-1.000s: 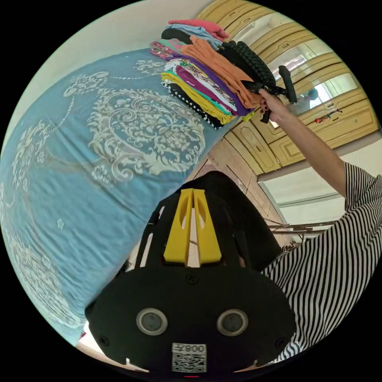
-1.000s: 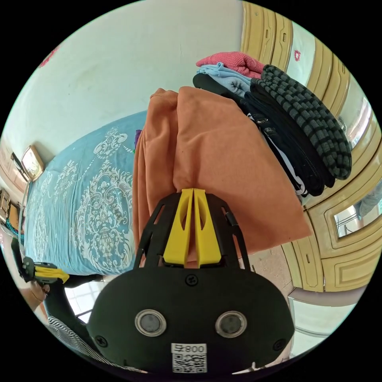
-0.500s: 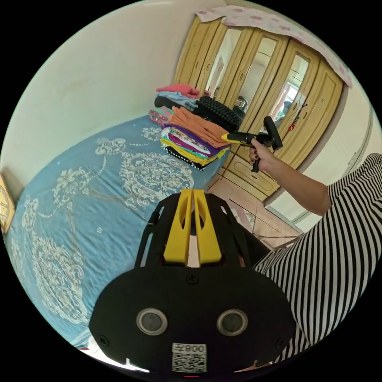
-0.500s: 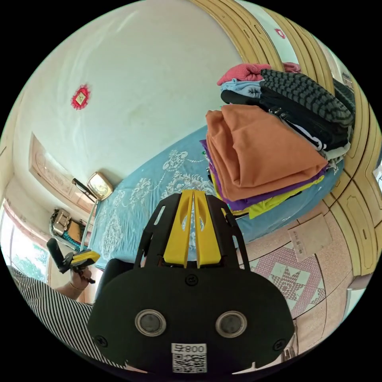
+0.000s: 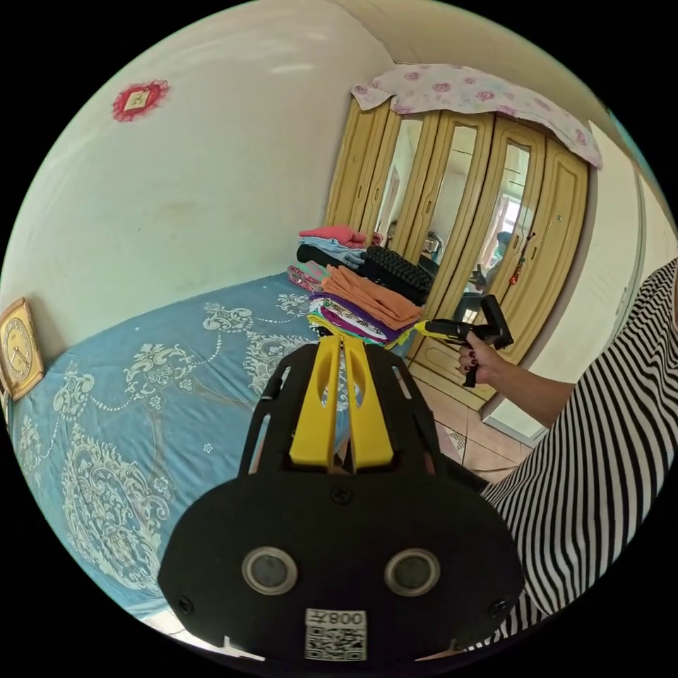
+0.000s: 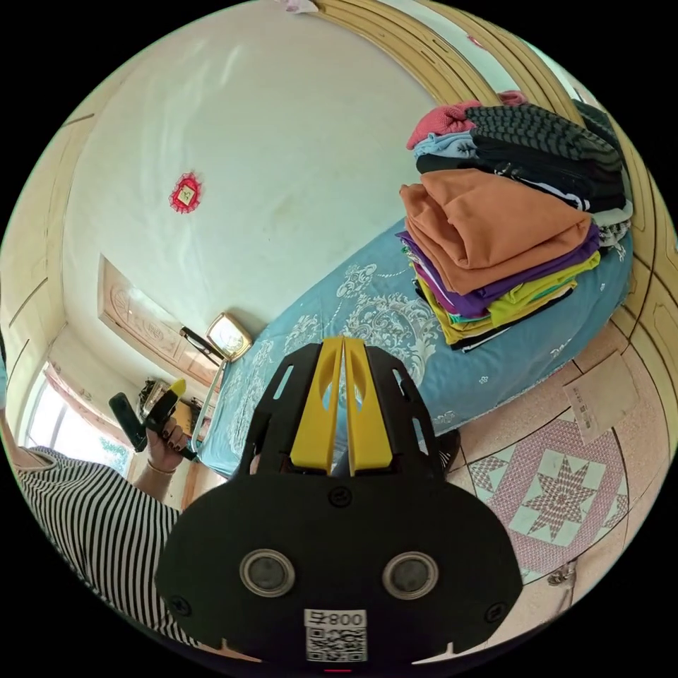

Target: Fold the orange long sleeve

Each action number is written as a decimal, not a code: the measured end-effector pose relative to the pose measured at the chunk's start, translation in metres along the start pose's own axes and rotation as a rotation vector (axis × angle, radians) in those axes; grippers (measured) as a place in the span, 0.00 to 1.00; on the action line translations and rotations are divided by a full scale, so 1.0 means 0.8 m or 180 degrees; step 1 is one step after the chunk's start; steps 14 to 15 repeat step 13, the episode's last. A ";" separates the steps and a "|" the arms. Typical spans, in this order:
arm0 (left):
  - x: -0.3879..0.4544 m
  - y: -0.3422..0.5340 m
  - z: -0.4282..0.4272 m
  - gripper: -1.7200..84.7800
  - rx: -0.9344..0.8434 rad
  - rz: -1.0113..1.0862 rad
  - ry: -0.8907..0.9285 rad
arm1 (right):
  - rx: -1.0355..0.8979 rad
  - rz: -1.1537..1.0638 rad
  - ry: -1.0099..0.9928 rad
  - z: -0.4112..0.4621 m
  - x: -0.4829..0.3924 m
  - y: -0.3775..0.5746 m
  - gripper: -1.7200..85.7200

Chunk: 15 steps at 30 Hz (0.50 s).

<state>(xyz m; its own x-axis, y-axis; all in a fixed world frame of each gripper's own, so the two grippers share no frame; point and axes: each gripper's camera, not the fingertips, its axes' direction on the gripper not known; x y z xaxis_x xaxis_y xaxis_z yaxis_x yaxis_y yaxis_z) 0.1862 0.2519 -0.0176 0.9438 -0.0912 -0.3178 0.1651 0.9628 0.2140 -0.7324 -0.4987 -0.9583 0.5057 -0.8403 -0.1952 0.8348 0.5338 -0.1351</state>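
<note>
Blue patterned bedspread [image 5: 141, 395] runs across the left of the left gripper view, with a small clock [image 5: 18, 349] at its far edge against the pale wall [image 5: 198, 176]. Centre frame, the left gripper [image 5: 342, 343] points toward the bed's far corner, its yellow jaws pressed together with nothing between them. Beyond the jaw tips, the orange long sleeve [image 5: 371, 296] lies folded on top of a stack of folded clothes [image 5: 346, 321], with a second, darker stack [image 5: 385, 265] just behind it, near the wooden wardrobe [image 5: 487, 226]. To the right, a hand [image 5: 477, 360] holds the right gripper [image 5: 424, 327] just short of the stack, clear of the cloth; a striped sleeve [image 5: 607, 438] fills the edge.

In the right gripper view, the hand with the left gripper [image 6: 173, 388] sits at far left, above the striped sleeve [image 6: 92, 522]. The right gripper [image 6: 342, 345] is centre, jaws closed and empty, over the bedspread [image 6: 367, 325]. At right, the orange long sleeve [image 6: 494, 229] rests as the top layer of the stack of folded clothes [image 6: 494, 296], which sits close to the bed's corner above the tiled floor [image 6: 558, 487].

The fold looks finished and the garment set down. The stack is tall, its layers unevenly overhanging and close to the mattress edge; a brush from either gripper, or another garment laid off-centre, could tip it toward the floor and undo the folds.
</note>
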 end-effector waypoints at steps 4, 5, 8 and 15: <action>-0.055 -0.021 0.044 0.08 -0.0109 -0.0055 0.0212 | 0.0060 -0.0080 -0.0225 0.035 0.032 -0.051 0.02; -0.074 -0.031 0.063 0.10 -0.0136 -0.0035 0.0294 | 0.0112 -0.0137 -0.0304 0.047 0.040 -0.070 0.03; -0.128 -0.065 0.119 0.12 -0.0221 0.0002 0.0543 | 0.0194 -0.0326 -0.0425 0.086 0.058 -0.129 0.04; -0.205 -0.133 0.217 0.13 -0.0172 0.0033 0.1131 | 0.0255 -0.0522 -0.0769 0.166 0.103 -0.246 0.06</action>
